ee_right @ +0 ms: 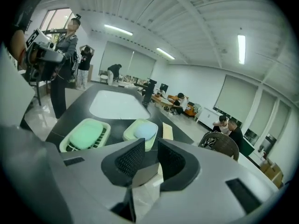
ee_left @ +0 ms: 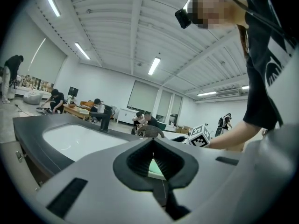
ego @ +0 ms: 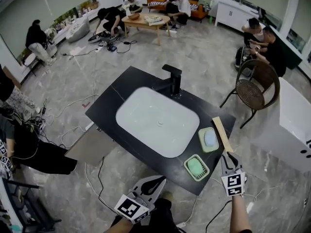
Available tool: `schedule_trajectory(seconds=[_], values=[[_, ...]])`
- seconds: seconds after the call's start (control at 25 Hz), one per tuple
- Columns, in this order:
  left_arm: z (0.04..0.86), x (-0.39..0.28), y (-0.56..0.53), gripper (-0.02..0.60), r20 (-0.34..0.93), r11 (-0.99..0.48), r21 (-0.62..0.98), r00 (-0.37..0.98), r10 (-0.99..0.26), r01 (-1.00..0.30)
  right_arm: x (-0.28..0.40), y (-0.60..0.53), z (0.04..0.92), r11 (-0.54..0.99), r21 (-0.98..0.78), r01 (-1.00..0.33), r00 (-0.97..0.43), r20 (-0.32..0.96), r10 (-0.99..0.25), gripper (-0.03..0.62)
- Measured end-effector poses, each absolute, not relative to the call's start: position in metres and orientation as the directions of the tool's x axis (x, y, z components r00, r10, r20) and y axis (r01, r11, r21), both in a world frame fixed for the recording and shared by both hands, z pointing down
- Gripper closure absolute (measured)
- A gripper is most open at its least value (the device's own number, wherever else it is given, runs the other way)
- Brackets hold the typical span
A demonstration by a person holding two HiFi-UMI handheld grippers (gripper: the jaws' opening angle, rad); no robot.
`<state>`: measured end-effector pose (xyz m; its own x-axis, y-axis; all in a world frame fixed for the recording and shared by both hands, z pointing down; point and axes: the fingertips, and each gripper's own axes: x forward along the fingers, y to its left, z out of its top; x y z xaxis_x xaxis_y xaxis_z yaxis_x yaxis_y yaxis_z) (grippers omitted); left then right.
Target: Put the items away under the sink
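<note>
Items on worktop (ego: pixel 112 106), none put away yet: green soap dish (ego: pixel 196 167) with a green bar, pale dish with blue soap (ego: pixel 208 139), and a flat beige strip (ego: pixel 222 134). All three sit at the worktop end nearest the right hand-held gripper (ego: pixel 228 158). Seen along that gripper's jaws, the green soap dish lies ahead and off to its left. The blue-soap dish is just ahead past the left jaw. The beige strip is straight ahead, beside the blue-soap dish on its right. Right hand-held gripper: jaws a little apart, nothing between the pads; through the gap only the worktop edge and floor show. Its tips are at the worktop's edge, just short of the strip's near end, touching none of the items. Left hand-held gripper (ego: pixel 154 182): jaws together, gripping nothing; held off the worktop's near edge, pointing roughly level across it. From this gripper the green soap dish is ahead and to the right, apart from the tips; a sliver of pale green shows through the hollow behind its closed tips. White sink basin (ego: pixel 158 120) lies ahead-left of both grippers, black faucet (ego: pixel 173 79) on its far side. Wicker chair (ego: pixel 255 89) stands on the floor beyond the worktop's right end. Several people sit and crouch further back in the room.
</note>
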<state>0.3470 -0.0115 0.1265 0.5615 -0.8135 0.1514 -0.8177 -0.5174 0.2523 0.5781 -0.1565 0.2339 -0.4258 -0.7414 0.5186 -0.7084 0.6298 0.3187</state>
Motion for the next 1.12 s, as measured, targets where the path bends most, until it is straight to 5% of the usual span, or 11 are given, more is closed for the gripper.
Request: schedule_trajectory(seconds=[0.36,1.12], values=[[0.14,0.351,-0.017,0.574,0.185,-0.484,0.268,0.537,-0.823,-0.833,0.597,-0.209,0.277,0.669,0.274,-0.691,-0.384,0.645,-0.661,0.439],[0.136,0.338,-0.03,0.575,0.199,-0.446,0.265,0.501,-0.842,-0.855,0.591,-0.24,0.305,0.693,0.231,-0.683,-0.353,0.726,-0.59,0.48]])
